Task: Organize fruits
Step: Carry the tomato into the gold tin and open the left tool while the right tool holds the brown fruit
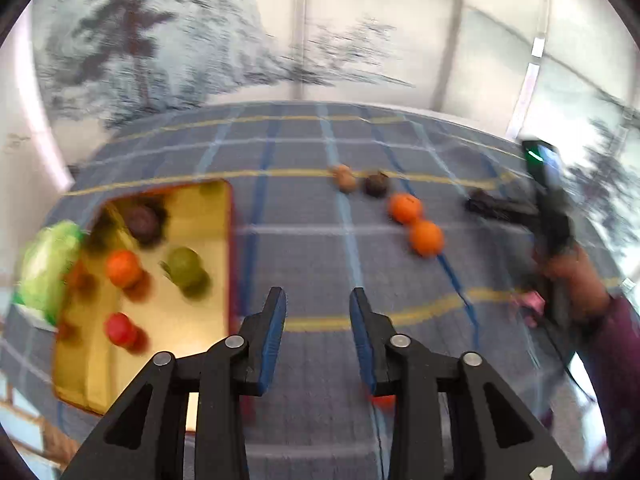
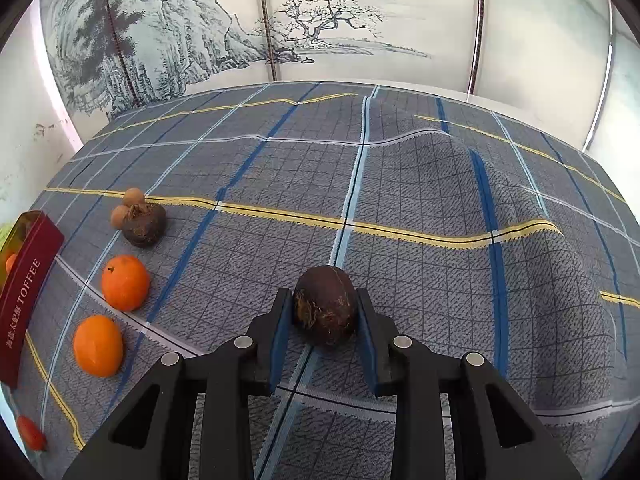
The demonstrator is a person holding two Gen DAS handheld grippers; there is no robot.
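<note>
Right wrist view: my right tool (image 2: 322, 314) pinched dark brown fruit (image 2: 325, 305) above checked tablecloth (image 2: 420, 184). Left tool (image 1: 318, 332) spread, empty, beside gold tin (image 1: 208, 240) holding fruits.

A staged home-like corner, set up indoors for recording

A bench draped in a blue-grey checked cloth (image 2: 400, 184) with yellow and blue stripes fills the middle of both views. Behind it, across the top of the frame, stands a folding screen (image 2: 320, 20) painted with ink mountains and bare trees. At the left edge sits a gold-lined toffee tin (image 1: 192, 320) holding fruit, with loose oranges (image 2: 125, 282) on the cloth nearby.
</note>
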